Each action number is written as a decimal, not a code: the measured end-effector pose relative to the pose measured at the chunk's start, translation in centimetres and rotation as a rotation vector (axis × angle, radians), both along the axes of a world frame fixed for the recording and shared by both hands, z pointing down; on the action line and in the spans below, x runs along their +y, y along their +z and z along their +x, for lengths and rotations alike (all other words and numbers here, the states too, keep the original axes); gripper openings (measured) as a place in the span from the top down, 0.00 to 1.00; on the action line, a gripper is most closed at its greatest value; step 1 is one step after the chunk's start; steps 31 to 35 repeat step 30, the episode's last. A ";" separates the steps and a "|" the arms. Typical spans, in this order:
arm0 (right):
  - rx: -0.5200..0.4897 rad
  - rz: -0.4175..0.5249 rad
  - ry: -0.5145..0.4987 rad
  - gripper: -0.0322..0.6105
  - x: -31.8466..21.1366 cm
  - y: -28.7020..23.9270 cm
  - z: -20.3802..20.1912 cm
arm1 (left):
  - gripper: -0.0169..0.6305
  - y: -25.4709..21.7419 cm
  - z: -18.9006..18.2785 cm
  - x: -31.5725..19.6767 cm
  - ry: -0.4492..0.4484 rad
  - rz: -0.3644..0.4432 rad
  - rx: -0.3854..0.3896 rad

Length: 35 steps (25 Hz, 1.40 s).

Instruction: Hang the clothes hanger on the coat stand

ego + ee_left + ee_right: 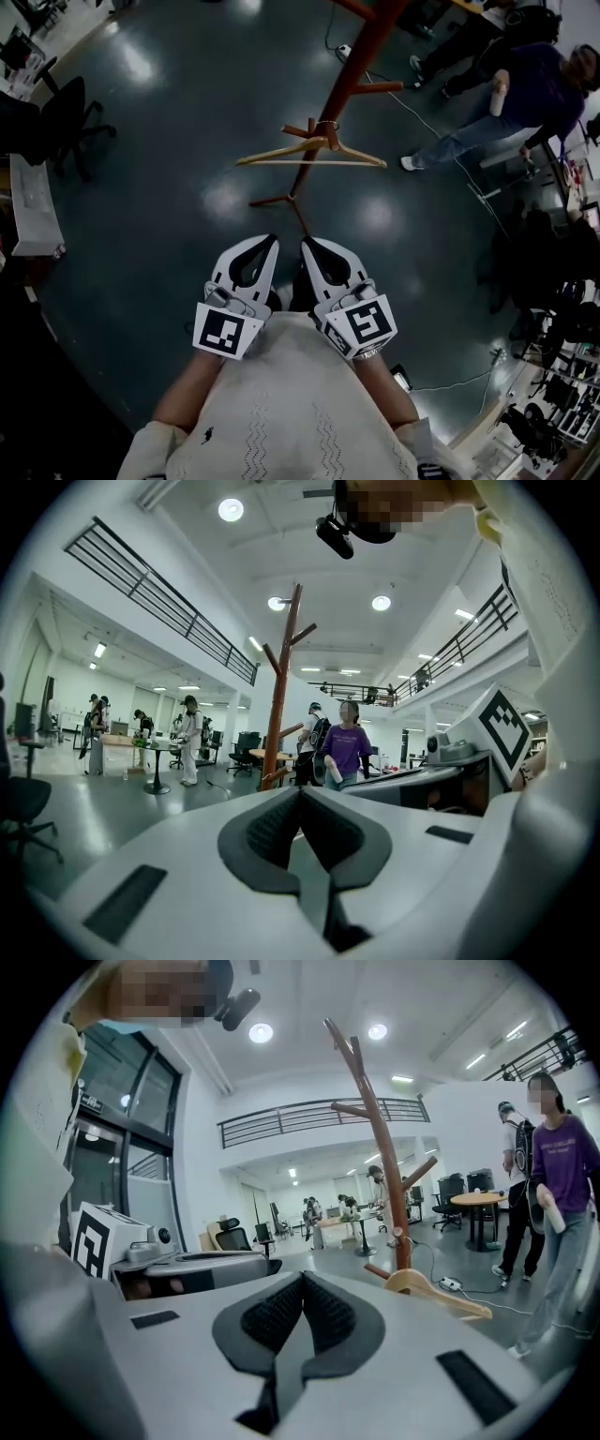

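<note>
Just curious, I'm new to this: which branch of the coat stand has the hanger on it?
The short middle branch, pointing left in the head view, carries the wooden hanger; the coat stand's other branches are bare.

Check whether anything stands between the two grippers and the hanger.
Nothing visible does: only floor separates the left gripper and right gripper from the hanger, which already hangs on the coat stand.

coat stand [362, 56]: reddish-brown wood
clothes hanger [281, 152]: pale tan wood
left gripper [266, 241]: white shell, black lining, black-and-white square markers on its cube
right gripper [308, 243]: the same white, black and marker pattern
floor [169, 112]: dark blue-grey, glossy, pale light spots
sweater [281, 412]: cream, knitted zigzag lines
person [534, 94], far right: purple top, blue jeans
</note>
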State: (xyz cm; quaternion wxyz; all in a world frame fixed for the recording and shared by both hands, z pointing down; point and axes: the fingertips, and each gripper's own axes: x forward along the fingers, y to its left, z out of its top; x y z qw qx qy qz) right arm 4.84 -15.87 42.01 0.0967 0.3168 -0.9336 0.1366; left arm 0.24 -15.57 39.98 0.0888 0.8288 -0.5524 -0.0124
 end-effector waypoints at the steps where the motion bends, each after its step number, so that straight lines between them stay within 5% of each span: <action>1: 0.000 0.004 -0.003 0.92 0.1 -0.1 -0.5 | 0.95 0.0 -0.5 0.1 -0.002 0.001 -0.002; 16: 0.007 -0.005 -0.064 0.92 0.3 0.2 -2.3 | 0.95 0.2 -1.8 0.3 -0.019 -0.001 0.011; 35: 0.034 -0.032 -0.009 0.92 -1.3 1.4 0.0 | 0.95 0.6 0.7 -0.9 0.030 -0.029 0.024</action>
